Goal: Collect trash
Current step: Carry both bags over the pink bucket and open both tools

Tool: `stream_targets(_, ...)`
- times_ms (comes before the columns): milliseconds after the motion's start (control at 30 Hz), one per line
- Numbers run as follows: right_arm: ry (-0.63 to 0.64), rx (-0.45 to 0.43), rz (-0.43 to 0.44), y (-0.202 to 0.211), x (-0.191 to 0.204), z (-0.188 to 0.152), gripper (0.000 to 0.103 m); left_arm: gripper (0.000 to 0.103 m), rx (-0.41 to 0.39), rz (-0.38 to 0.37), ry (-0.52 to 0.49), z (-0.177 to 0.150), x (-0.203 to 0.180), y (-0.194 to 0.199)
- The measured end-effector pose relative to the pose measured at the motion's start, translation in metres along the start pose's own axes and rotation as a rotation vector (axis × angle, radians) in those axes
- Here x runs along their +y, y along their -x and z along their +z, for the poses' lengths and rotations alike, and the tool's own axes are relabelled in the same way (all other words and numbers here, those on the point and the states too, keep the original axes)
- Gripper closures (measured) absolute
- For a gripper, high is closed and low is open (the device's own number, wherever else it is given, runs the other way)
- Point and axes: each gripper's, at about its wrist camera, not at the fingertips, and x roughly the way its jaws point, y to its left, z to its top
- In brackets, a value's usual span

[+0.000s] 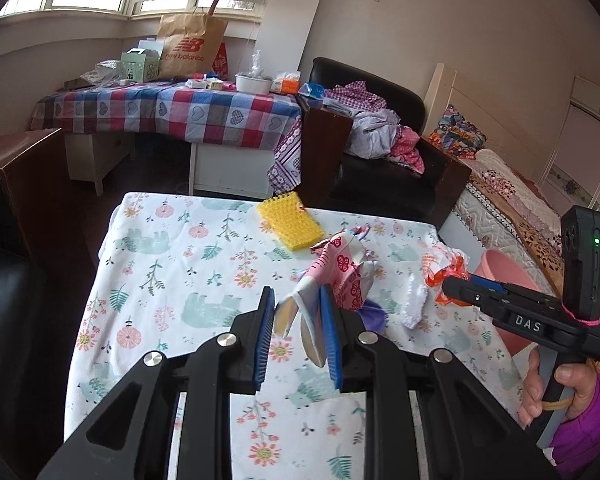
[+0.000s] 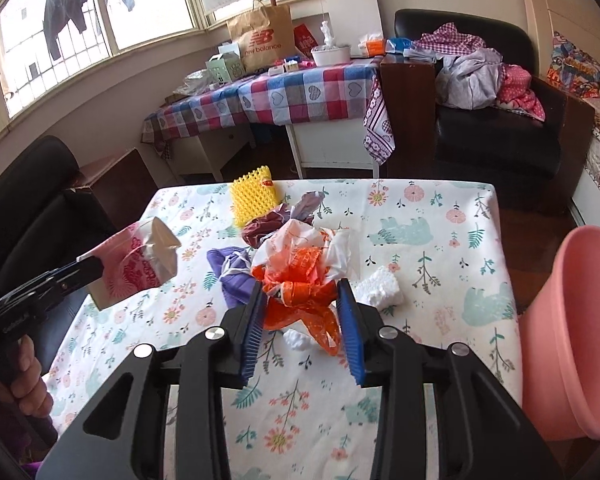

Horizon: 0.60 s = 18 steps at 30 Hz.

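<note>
Both grippers are clamped on trash above the floral-clothed table: the left gripper pinches a pink printed carton, flattened and creased; the right gripper squeezes a crumpled orange-and-white plastic bag. A smooth pink basin sits right of the table; its inside is hidden.

1. A brown paper bag stands on the checked cloth under the window.
2. Crumpled clothes heap on a black armchair.
3. Dark laundry hangs outside.
</note>
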Motion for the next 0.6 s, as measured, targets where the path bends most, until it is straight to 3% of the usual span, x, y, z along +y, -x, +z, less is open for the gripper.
stream_targets(300,-0.039,-0.058,-0.045,0.047,-0.026,-0.013,0.067,0.081,-0.001,-0.073,-0.035,0.005,-0.053,-0.004)
stream_targets(600,-0.125,-0.114,-0.142,0.081,-0.076,-0.026,0.067,0.081,0.014,-0.17,-0.14,0.016,-0.127,-0.027)
